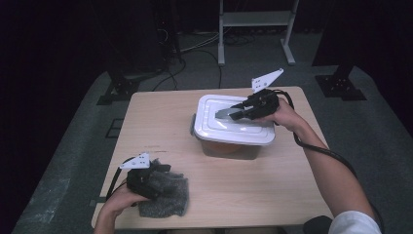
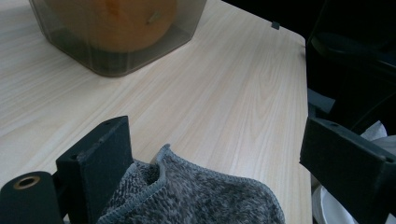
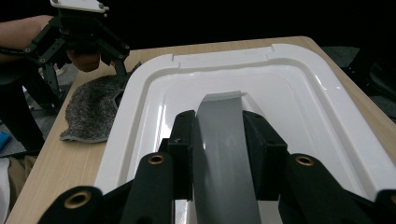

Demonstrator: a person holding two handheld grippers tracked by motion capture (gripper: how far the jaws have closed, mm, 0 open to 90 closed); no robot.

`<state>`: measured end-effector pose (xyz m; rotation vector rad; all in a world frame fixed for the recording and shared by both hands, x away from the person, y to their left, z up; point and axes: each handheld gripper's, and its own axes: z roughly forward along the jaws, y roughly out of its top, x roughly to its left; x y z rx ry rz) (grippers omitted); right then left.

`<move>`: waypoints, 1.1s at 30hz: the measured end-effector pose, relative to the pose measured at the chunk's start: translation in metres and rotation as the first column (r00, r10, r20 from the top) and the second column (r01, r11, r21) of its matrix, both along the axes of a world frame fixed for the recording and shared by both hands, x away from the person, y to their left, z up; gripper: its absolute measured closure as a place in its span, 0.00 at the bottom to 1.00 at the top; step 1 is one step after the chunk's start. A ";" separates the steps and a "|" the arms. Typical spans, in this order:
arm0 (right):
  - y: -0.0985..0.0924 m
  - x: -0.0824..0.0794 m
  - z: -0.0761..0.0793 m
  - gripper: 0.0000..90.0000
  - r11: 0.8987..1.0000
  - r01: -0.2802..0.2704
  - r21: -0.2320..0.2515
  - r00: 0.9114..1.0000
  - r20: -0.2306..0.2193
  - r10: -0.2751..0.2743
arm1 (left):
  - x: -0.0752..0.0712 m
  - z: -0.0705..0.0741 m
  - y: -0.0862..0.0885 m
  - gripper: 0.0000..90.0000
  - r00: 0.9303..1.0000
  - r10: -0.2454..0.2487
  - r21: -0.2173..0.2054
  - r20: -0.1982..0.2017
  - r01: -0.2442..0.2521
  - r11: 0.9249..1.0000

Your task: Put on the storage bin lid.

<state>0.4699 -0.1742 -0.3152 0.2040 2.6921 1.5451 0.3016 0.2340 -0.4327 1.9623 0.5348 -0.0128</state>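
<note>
The container stands on the table, toward its far right part, with the lid on top of it. The cloth lies on the table well to the container's near left, by the front edge.

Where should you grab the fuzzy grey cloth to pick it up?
Probably by the raised hemmed edge of the grey cloth, coming in low along the table. That fold stands up off the wood, so a jaw can slip each side. The left gripper already stands open around it.
</note>
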 end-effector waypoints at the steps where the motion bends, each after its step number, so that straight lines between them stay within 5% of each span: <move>1: 0.001 0.001 -0.001 0.73 1.000 -0.001 0.000 1.000 -0.002 0.001 | 0.000 0.000 0.000 0.09 1.000 0.000 0.000 0.000 0.000 1.000; 33: 0.010 0.021 -0.029 0.73 0.998 -0.002 -0.057 0.998 -0.060 -0.002 | -0.001 -0.001 0.002 0.09 1.000 0.003 0.004 -0.005 -0.003 1.000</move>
